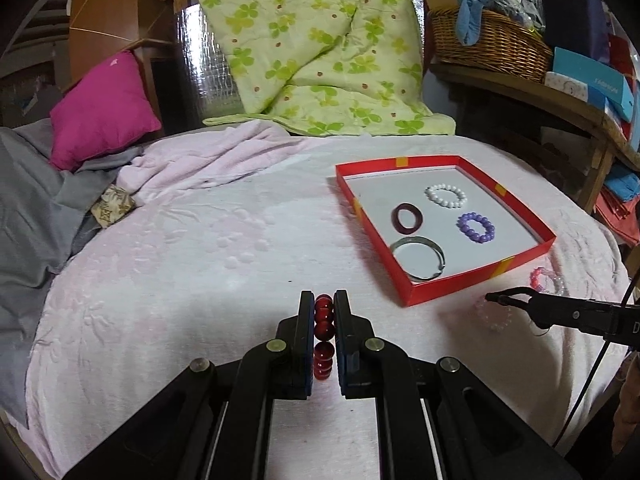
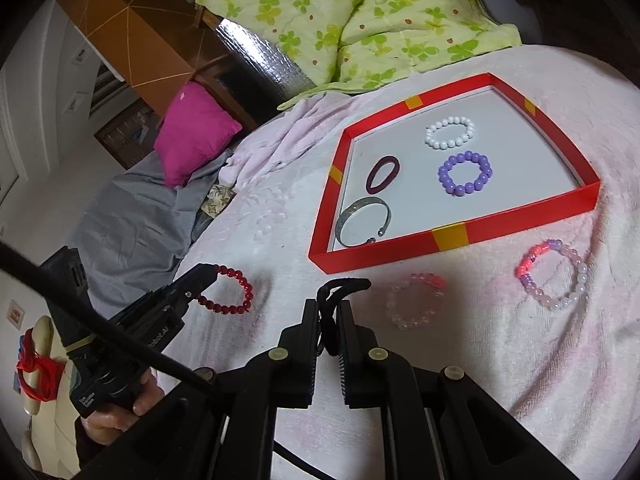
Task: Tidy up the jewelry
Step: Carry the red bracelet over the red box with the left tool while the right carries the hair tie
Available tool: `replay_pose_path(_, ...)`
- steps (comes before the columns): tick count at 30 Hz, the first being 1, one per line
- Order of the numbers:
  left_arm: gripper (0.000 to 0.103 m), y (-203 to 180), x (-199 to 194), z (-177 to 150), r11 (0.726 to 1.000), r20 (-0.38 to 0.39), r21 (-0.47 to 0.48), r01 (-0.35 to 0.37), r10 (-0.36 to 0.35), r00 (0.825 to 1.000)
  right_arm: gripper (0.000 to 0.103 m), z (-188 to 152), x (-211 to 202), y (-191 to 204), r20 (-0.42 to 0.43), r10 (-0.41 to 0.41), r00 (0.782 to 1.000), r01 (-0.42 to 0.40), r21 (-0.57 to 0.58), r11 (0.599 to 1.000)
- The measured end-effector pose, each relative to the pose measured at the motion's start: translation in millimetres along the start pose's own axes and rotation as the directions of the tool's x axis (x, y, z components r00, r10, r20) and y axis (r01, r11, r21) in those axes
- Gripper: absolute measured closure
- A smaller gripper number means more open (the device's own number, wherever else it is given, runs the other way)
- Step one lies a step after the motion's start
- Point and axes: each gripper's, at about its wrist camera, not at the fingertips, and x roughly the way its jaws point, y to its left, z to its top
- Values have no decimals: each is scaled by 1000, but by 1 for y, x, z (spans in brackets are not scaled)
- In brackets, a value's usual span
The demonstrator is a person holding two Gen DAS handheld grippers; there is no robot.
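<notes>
My left gripper (image 1: 324, 304) is shut on a red bead bracelet (image 1: 324, 332), held over the pink blanket; the same bracelet (image 2: 232, 290) hangs from its tip in the right wrist view. My right gripper (image 2: 329, 308) is shut on a black band (image 2: 340, 286) that curls out past its tips. The red tray (image 1: 452, 284) holds a white bead bracelet (image 1: 446, 195), a purple bead bracelet (image 1: 477, 227), a dark maroon ring (image 1: 407, 218) and a silver bangle (image 1: 418, 258). A pale pink bracelet (image 2: 416, 300) and a pink-and-lilac bracelet (image 2: 554, 274) lie on the blanket in front of the tray.
The pink blanket (image 1: 200, 240) covers the surface. A magenta cushion (image 1: 104, 108) and grey cloth (image 1: 28, 208) lie at the left. A green floral quilt (image 1: 320, 48) hangs behind. A wicker basket (image 1: 488, 40) and boxes stand on a shelf at the right.
</notes>
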Motion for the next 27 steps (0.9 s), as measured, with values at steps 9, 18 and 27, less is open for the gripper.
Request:
replay_pose_path(9,93,6,-17,1,998,20,4,-62,62,998,93,0,-11,0,31,-9,999,9,-2,1000)
replay_pose_path(18,93,-2,-31,4,995,39,20,-93,92,995,93,1,-31,-10,74,-38,997,38,5,999)
replay_pose_path(27,93,-22,-43,12,995,62,46,-90,87,994,93,3,-54,-32,111,-77,991,73,42,996)
